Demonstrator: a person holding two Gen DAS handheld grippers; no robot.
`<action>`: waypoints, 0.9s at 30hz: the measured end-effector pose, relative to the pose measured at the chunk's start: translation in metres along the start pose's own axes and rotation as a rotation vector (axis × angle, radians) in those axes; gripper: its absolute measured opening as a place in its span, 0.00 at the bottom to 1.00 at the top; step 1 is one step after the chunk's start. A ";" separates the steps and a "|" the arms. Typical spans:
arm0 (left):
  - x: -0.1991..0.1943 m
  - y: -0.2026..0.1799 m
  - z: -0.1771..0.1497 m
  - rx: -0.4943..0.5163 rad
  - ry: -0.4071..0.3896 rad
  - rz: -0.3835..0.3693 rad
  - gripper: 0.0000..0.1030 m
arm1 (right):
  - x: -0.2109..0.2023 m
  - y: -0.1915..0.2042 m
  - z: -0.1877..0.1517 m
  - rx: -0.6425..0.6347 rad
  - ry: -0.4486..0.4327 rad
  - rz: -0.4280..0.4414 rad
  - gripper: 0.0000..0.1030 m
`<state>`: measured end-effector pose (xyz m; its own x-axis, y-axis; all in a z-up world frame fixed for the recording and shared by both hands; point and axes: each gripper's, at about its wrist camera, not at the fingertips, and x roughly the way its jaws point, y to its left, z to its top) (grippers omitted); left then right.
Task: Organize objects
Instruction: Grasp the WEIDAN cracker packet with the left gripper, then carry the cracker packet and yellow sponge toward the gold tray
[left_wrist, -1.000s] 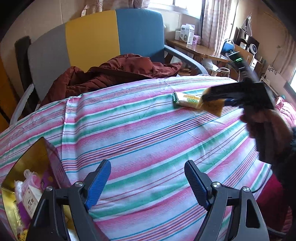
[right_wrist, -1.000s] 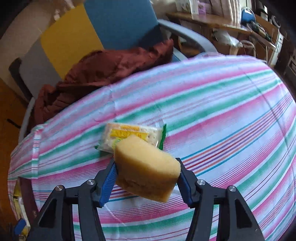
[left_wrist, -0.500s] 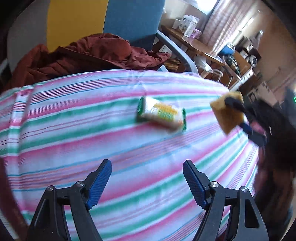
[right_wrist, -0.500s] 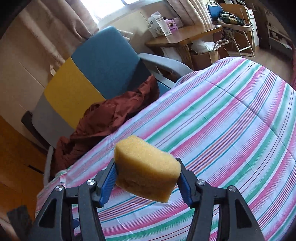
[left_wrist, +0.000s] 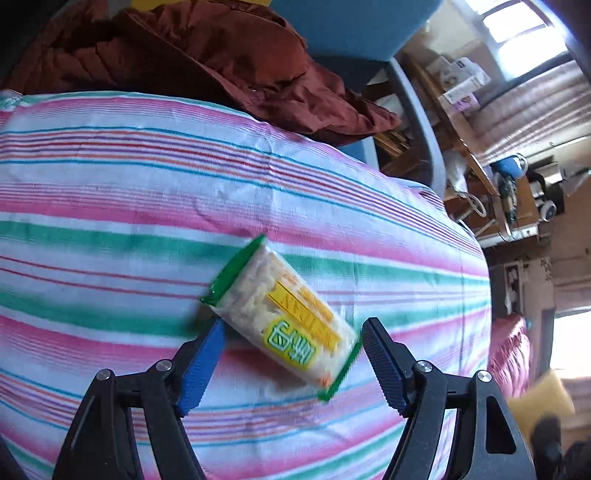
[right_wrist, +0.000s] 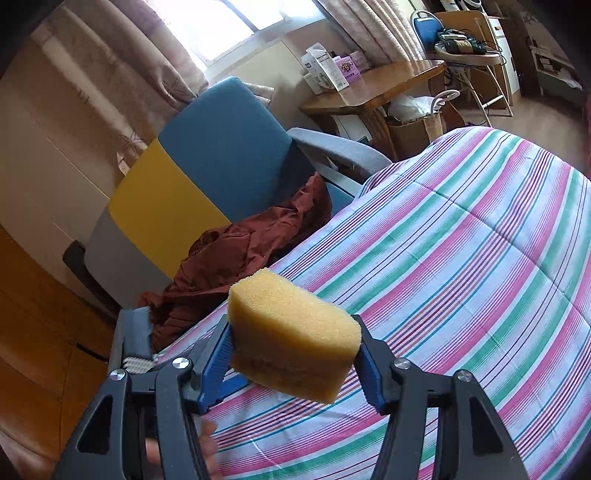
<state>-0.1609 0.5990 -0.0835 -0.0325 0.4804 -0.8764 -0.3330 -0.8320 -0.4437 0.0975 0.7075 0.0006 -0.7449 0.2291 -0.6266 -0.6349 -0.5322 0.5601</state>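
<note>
Left gripper (left_wrist: 290, 360) is pointing steeply down at the cracker packet (left_wrist: 282, 317), which is lying diagonally on the striped bedcover (left_wrist: 147, 206). The jaws are closing, with the packet's near end lying between the blue pads (left_wrist: 201, 365), which are not yet pressing on it; the straddling stance looks chosen so the pads meet the packet's long sides. Right gripper (right_wrist: 293, 349) is clamping the yellow sponge (right_wrist: 291, 332) at roughly half opening, the foam bulging above the pads, and holding it raised off the bedcover, probably to keep clear while the left hand works. The left wrist view is showing the packet, and only a blurred yellow patch at its lower right edge where the sponge (left_wrist: 541, 397) is sitting. The right wrist view is not showing the packet at all; instead it shows the sponge grip, the blue-and-yellow armchair (right_wrist: 207, 166) with a rust-red jacket (right_wrist: 240, 251) on it at the far left, and a wooden desk (right_wrist: 376, 88) beyond.
</note>
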 end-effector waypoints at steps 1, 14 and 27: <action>0.003 -0.003 0.003 0.008 -0.007 0.019 0.74 | 0.000 0.000 0.000 0.005 0.002 0.009 0.59; 0.022 -0.044 -0.029 0.511 -0.098 0.271 0.52 | 0.006 0.003 0.000 -0.022 0.036 0.038 0.59; -0.093 0.117 -0.149 0.447 -0.093 0.209 0.49 | 0.074 0.058 -0.054 -0.381 0.397 0.031 0.59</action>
<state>-0.0569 0.4158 -0.0820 -0.2183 0.3560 -0.9086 -0.6810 -0.7225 -0.1194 0.0168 0.6496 -0.0423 -0.5807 -0.0768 -0.8105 -0.4401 -0.8079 0.3919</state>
